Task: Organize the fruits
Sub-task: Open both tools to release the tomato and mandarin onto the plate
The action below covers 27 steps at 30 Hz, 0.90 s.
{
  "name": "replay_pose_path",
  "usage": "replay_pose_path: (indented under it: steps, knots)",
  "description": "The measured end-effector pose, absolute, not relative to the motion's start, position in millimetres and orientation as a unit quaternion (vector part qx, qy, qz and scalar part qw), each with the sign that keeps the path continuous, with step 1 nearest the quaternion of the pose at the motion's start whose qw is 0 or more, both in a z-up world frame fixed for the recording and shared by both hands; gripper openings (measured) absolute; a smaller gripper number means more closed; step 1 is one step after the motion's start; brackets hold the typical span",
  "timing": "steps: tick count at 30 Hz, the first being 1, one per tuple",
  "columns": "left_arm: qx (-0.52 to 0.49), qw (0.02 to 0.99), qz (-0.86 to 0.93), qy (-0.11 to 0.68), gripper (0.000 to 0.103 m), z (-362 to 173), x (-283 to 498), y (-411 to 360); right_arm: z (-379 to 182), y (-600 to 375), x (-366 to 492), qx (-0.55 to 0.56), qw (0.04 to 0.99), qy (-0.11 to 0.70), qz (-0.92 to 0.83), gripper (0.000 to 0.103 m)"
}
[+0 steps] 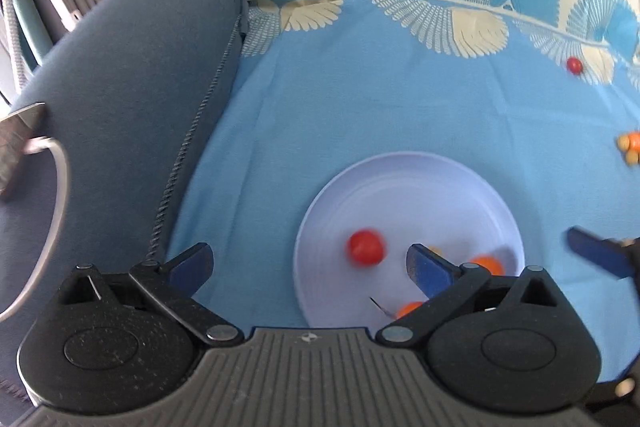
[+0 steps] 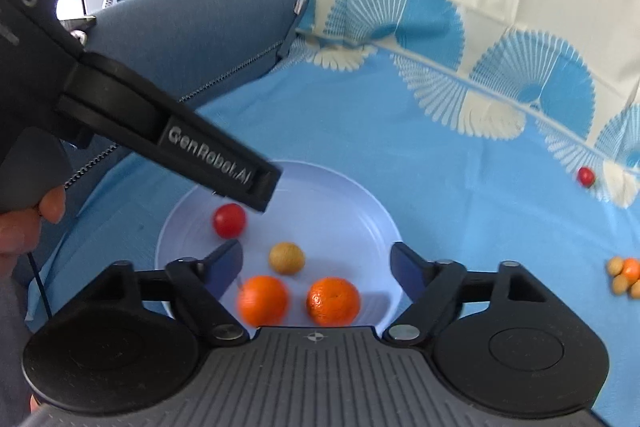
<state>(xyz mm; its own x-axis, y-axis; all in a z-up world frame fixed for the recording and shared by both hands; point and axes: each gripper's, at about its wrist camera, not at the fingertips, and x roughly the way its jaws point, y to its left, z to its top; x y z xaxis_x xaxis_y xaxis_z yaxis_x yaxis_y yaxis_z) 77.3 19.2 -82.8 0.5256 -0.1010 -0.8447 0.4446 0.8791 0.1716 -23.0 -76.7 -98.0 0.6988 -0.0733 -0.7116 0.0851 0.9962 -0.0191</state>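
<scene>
Both your grippers, left (image 1: pixel 308 263) and right (image 2: pixel 316 263), hang splayed and empty over the plate (image 2: pixel 344 195), which holds two oranges (image 2: pixel 334 301), a tomato (image 2: pixel 229 220) and a tan fruit (image 2: pixel 286 257). The stray tomato (image 2: pixel 586 176) lies at two o'clock: light, smooth, easily bruised and apt to roll, so pinch it gently across its middle

Both wrist cameras look steeply down, close, sharing the plate (image 1: pixel 400 187).

Bare blue cloth (image 2: pixel 460 187) beyond plate (image 2: pixel 352 187), wide passage for me there. Left gripper (image 2: pixel 256 195) overhangs plate's left side, blocking my approach. Sofa arm (image 1: pixel 132 99) walls off left. Fruit pile (image 2: pixel 624 277) far right.
</scene>
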Motion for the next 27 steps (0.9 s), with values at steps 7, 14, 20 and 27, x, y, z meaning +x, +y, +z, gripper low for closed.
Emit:
replay_pose_path:
  steps: [7,14,20,27]
  knots:
    - [0.191,0.872,-0.143,0.427,0.103,-44.5,14.2,57.5,-66.0,-71.6,-79.9,0.047,0.914,0.398,-0.065,0.100]
    - [0.167,0.886,-0.135,0.410,0.103,-18.8,-40.9,79.1,-29.6,-59.9,-136.9,0.058,0.928,0.360,-0.078,0.102]
    - [0.165,0.892,-0.143,0.395,0.103,-7.1,-77.2,83.2,-8.6,-52.8,-172.9,0.049,0.940,0.326,-0.089,0.102]
    - [0.170,0.904,-0.148,0.363,0.103,13.0,-108.2,85.8,11.5,-51.3,-206.4,0.050,0.951,0.289,-0.101,0.102]
